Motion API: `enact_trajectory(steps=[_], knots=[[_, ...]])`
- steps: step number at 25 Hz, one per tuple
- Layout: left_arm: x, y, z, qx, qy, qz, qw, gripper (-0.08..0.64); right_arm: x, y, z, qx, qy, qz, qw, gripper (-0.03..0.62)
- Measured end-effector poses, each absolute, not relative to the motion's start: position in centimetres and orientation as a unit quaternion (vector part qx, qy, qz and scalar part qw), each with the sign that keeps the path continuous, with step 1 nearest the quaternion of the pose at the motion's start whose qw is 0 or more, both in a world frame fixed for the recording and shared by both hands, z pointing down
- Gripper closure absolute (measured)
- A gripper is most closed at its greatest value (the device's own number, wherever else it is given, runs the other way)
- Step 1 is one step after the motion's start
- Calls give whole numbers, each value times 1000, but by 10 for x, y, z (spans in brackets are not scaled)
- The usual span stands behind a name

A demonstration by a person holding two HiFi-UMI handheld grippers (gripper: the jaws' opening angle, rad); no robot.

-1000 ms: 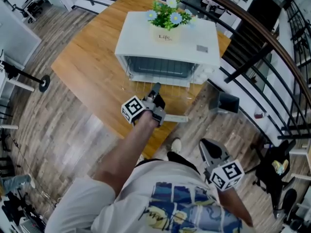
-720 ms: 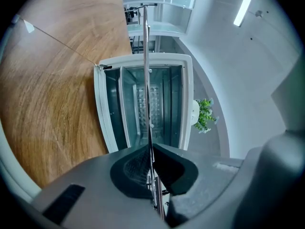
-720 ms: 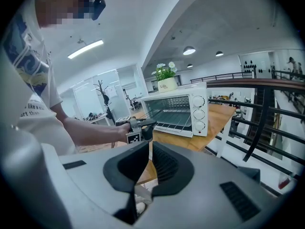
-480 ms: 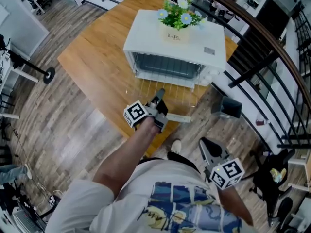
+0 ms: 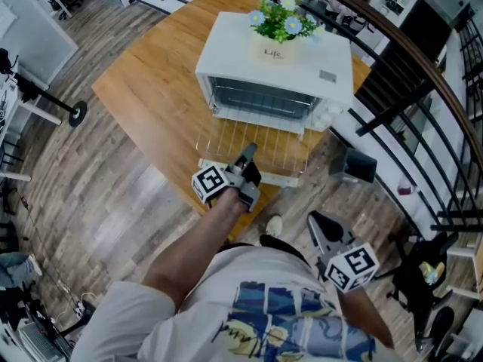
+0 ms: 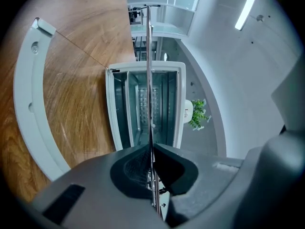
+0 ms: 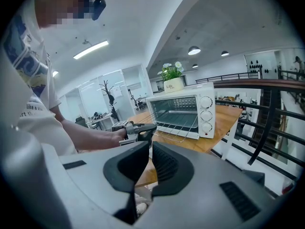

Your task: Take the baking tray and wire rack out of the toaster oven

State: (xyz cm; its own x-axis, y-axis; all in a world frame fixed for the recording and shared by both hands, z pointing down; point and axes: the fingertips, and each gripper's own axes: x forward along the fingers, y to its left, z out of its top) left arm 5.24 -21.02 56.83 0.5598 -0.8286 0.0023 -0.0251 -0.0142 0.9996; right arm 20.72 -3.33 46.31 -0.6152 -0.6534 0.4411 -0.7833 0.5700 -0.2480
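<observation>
A white toaster oven [image 5: 275, 59] stands on the wooden table [image 5: 151, 89], its glass door [image 5: 287, 179] folded down flat. The wire rack [image 5: 226, 142] sticks well out of the cavity above that door. My left gripper [image 5: 246, 157] is shut on the rack's front edge. In the left gripper view the rack [image 6: 148, 56] shows edge-on as a thin line pinched between the jaws [image 6: 151, 149]. My right gripper [image 5: 323, 228] hangs off the table beside the person's body, shut and empty [image 7: 148, 149]. I cannot make out a baking tray inside the oven [image 7: 181, 113].
A flower pot [image 5: 279, 44] stands on the oven's top. The oven's knobs [image 7: 207, 113] are on its right side. A dark railing [image 5: 407, 104] runs close behind and to the right of the table. The left gripper is over the table's near edge, with wood floor [image 5: 98, 202] below.
The left gripper has drawn back toward the table's near edge, and the wire rack has slid further out of the oven with it. The right gripper has stayed put.
</observation>
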Motion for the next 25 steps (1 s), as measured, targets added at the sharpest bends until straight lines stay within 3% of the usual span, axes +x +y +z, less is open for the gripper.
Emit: enact_trajectory(steps=[15, 25], knots=[[43, -176, 565, 630, -319, -328, 628, 558, 188, -27, 459, 400, -879, 211, 149, 570], [-4, -154, 561, 636, -319, -321, 625, 558, 142, -26, 457, 385, -887, 205, 150, 569]])
